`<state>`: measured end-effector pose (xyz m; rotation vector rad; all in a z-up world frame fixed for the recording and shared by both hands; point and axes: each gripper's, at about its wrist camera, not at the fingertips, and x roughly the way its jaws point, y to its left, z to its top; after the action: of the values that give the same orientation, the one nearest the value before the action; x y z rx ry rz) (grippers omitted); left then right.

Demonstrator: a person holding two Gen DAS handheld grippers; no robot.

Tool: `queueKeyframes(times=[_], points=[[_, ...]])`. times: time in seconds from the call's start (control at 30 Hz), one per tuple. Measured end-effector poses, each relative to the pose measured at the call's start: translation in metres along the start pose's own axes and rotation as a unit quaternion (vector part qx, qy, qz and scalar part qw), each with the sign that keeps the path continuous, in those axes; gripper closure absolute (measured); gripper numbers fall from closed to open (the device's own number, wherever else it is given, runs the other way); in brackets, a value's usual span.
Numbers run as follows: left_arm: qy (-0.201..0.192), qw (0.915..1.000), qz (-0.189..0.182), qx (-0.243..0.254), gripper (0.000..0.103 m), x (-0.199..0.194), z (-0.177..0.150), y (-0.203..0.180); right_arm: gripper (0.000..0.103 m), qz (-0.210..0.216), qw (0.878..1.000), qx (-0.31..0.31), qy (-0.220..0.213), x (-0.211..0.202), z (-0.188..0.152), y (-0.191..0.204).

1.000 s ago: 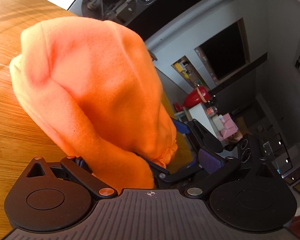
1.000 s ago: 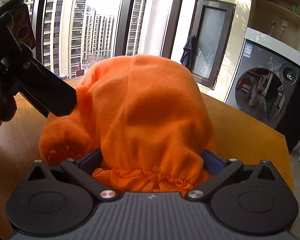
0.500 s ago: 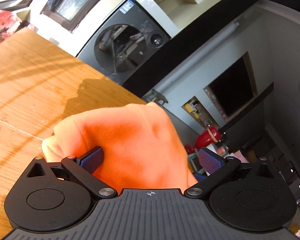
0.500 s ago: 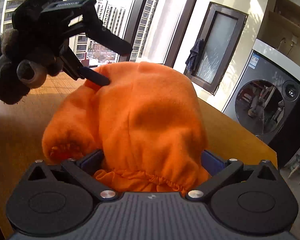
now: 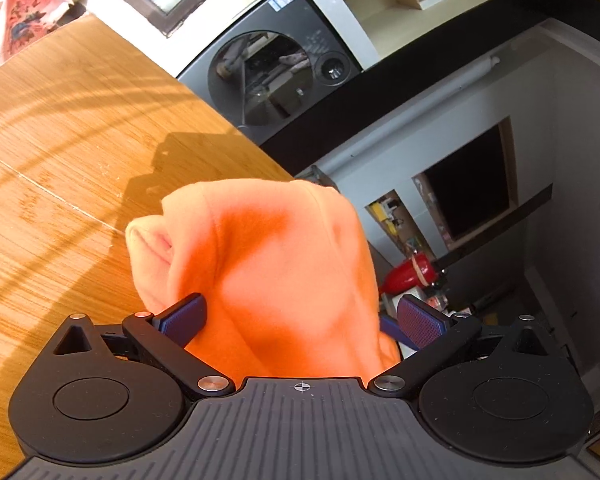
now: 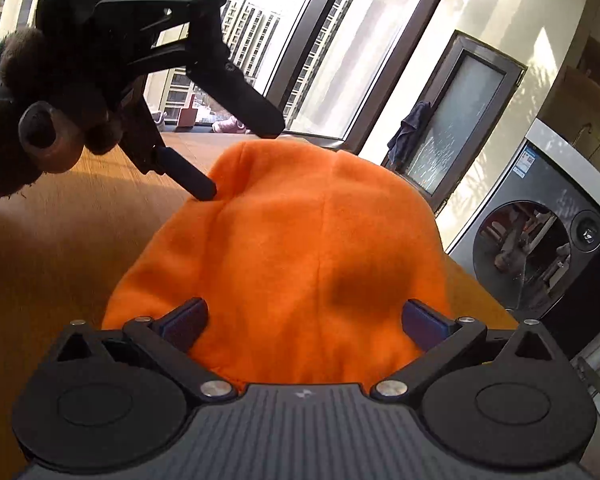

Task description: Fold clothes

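Observation:
An orange fleece garment (image 5: pixel 284 272) lies bunched on the wooden table (image 5: pixel 60 160). My left gripper (image 5: pixel 302 316) is open, its blue pads (image 5: pixel 184 316) wide apart with the fleece heaped between them. The right gripper (image 6: pixel 304 318) is open too, and the same orange fleece (image 6: pixel 320 248) fills the gap between its pads (image 6: pixel 424 320). In the right wrist view the left gripper (image 6: pixel 236 160) comes in from the upper left, held by a hand in a dark fuzzy sleeve (image 6: pixel 28 128). One of its fingertips (image 6: pixel 204 192) touches the far left top of the mound.
A grey front-loading washing machine (image 5: pixel 276 76) stands just beyond the table's far edge, also seen as the washing machine (image 6: pixel 540 248). Tall windows (image 6: pixel 300 40) line the back. Bare wooden table (image 6: pixel 80 240) stretches left of the garment. A red-printed bag (image 5: pixel 28 20) sits past the far corner.
My left gripper let go of the fleece: its jaws went from shut on the cloth to wide apart. It swung across and came down onto the mound's top. The right gripper stayed open.

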<state>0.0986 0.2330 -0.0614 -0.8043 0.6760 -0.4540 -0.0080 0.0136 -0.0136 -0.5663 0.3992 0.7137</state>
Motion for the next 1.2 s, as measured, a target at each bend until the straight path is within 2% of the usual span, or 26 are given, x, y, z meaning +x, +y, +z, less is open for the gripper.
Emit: queueKeyframes(times=[0.07,0.17,0.23,0.3,0.37,0.4,0.43,0.47,0.5,0.57,0.6,0.77,0.8,0.9,0.93,1.0,1.07,1.1,1.13,1.17,1.2], points=[[-0.016,0.9998,0.007,-0.01,0.0,-0.008,-0.001,0.005,0.0,0.025,0.999,-0.007,-0.032,-0.019,0.001,0.002],[-0.033,0.9989,0.005,-0.034,0.0,-0.008,0.003,0.009,0.0,0.045,0.996,-0.064,-0.037,-0.031,-0.004,0.028],[-0.034,0.9982,0.001,-0.05,0.0,-0.004,0.005,0.01,0.0,0.039,0.994,-0.094,-0.029,-0.023,-0.011,0.048],[-0.028,0.9984,-0.002,-0.05,0.0,-0.001,0.005,0.005,0.0,0.016,0.991,-0.127,-0.026,-0.015,-0.017,0.062],[-0.025,0.999,0.002,-0.037,0.0,-0.004,0.003,0.0,0.014,-0.015,0.986,-0.161,-0.027,-0.008,-0.021,0.071],[-0.027,0.9991,0.004,-0.033,0.0,-0.007,0.003,-0.001,0.034,-0.034,0.984,-0.175,-0.028,-0.007,-0.019,0.068],[-0.032,0.9989,0.005,-0.033,0.0,-0.01,0.004,-0.001,0.049,-0.05,0.983,-0.176,-0.035,-0.009,-0.014,0.061],[-0.037,0.9987,0.006,-0.033,0.0,-0.014,0.005,0.0,0.054,-0.065,0.981,-0.177,-0.042,-0.012,-0.009,0.054],[-0.043,0.9985,0.006,-0.033,0.0,-0.018,0.007,0.0,0.064,-0.079,0.98,-0.178,-0.048,-0.014,-0.004,0.047],[-0.054,0.9979,0.008,-0.034,0.0,-0.025,0.009,0.0,0.067,-0.096,0.976,-0.189,-0.055,-0.021,0.004,0.037],[-0.058,0.9978,0.006,-0.031,0.0,-0.027,0.012,-0.003,0.069,-0.108,0.969,-0.213,-0.055,-0.022,0.005,0.038],[-0.064,0.9972,-0.036,0.013,0.0,-0.025,0.023,-0.033,0.072,-0.134,0.922,-0.361,-0.033,-0.006,-0.023,0.067],[-0.062,0.9967,-0.047,0.021,0.0,-0.022,0.025,-0.039,0.074,-0.121,0.916,-0.381,-0.022,0.001,-0.029,0.075],[-0.051,0.9951,-0.074,0.041,0.0,-0.006,0.028,-0.052,0.075,-0.069,0.915,-0.398,0.004,0.019,-0.039,0.091],[-0.041,0.996,-0.069,0.041,0.0,0.004,0.029,-0.05,0.077,-0.058,0.916,-0.398,0.01,0.023,-0.041,0.094],[-0.019,0.9979,-0.052,0.036,0.0,0.027,0.028,-0.042,0.076,-0.049,0.928,-0.369,0.011,0.022,-0.035,0.088],[0.009,0.9996,-0.025,0.013,0.0,0.046,0.024,-0.028,0.075,-0.024,0.952,-0.305,0.013,0.013,-0.018,0.072],[0.022,0.9996,-0.017,0.002,0.0,0.054,0.019,-0.02,0.069,-0.009,0.963,-0.269,0.012,0.007,-0.009,0.062],[0.029,0.9995,-0.013,-0.001,0.0,0.058,0.014,-0.015,0.056,0.012,0.974,-0.226,0.006,-0.003,0.001,0.048],[0.031,0.9995,-0.013,0.001,0.0,0.058,0.01,-0.012,0.046,0.029,0.983,-0.183,-0.003,-0.012,0.01,0.033],[0.032,0.9994,-0.013,0.003,0.0,0.058,0.006,-0.011,0.029,0.038,0.989,-0.144,-0.015,-0.021,0.019,0.017]])
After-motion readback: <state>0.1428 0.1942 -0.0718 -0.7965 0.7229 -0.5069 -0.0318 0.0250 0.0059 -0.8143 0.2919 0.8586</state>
